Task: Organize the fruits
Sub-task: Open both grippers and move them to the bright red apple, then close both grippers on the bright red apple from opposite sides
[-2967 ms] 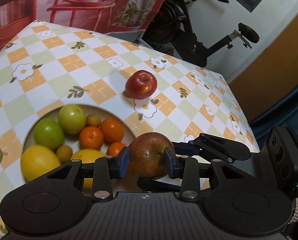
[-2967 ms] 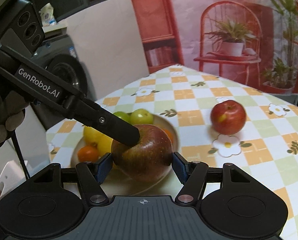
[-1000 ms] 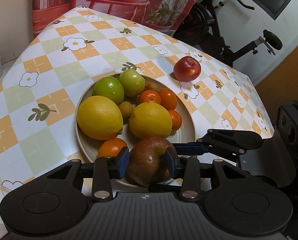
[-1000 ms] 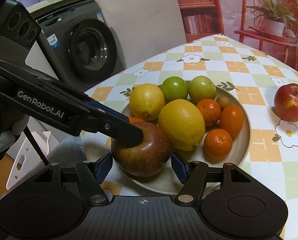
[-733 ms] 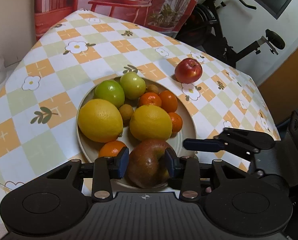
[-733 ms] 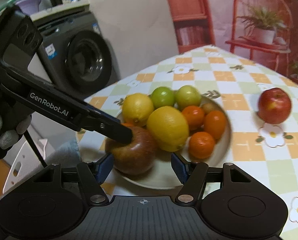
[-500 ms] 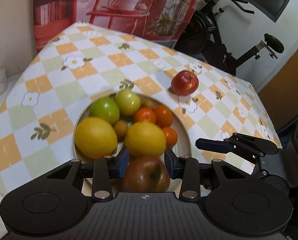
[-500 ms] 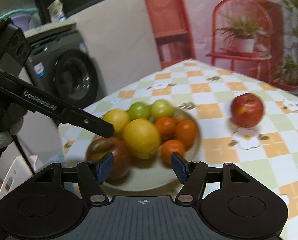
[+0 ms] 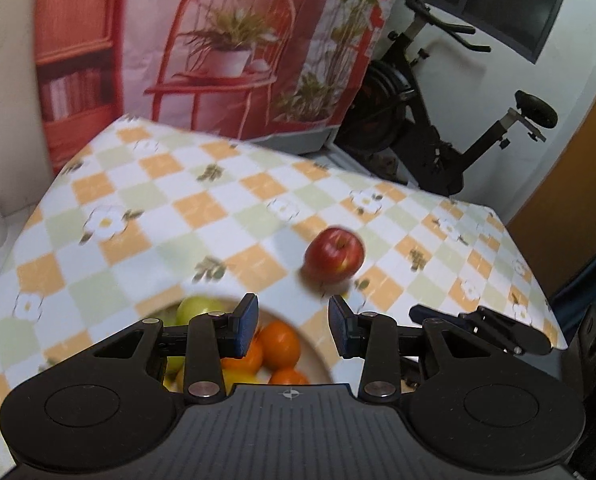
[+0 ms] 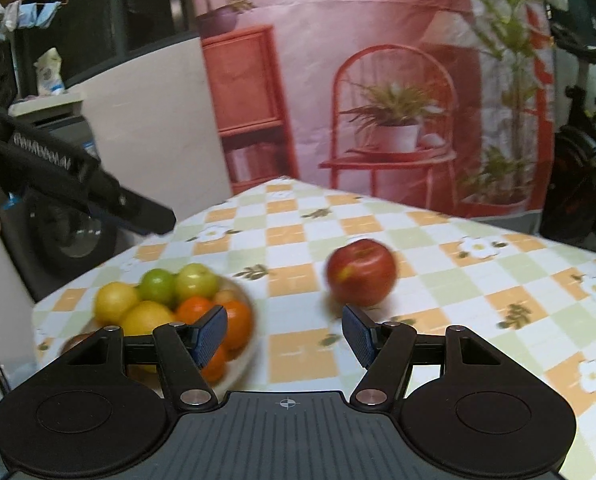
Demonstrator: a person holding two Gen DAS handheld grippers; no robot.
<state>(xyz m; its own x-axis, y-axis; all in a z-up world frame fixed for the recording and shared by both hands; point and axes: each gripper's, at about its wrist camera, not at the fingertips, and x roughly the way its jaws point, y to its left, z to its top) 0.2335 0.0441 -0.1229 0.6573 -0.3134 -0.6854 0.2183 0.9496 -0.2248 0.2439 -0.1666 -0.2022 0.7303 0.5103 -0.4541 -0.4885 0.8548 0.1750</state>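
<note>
findings, nearest first. the left hand-held gripper (image 9: 293,330) has its jaws narrowly parted with nothing between them. a second ago they were clamped on a dark red-brown apple over the plate, so that apple has been released. the right hand-held gripper (image 10: 285,334) also stands open and empty, where earlier its jaws bracketed the same fruit.

the dark apple (image 10: 76,342) now shows only as a blurred brown edge at the near left of the plate (image 9: 317,344), beside the lemons (image 10: 116,302), oranges (image 9: 278,346) and green fruits (image 10: 176,282). judgement: one placement is complete. both cameras have swung up off the plate.

the remaining loose item is the red apple (image 9: 335,255). it sits alone on the bench (image 9: 170,208), near the plate but clear of it, ahead of both grippers. it is likely next.

the bench carries a checked orange, green and white cloth with flowers. beyond hangs a printed backdrop (image 9: 226,40) of a red chair and potted plant. an exercise bike (image 9: 429,128) is to the right and a washing machine (image 10: 70,236) to the left, blurred.
</note>
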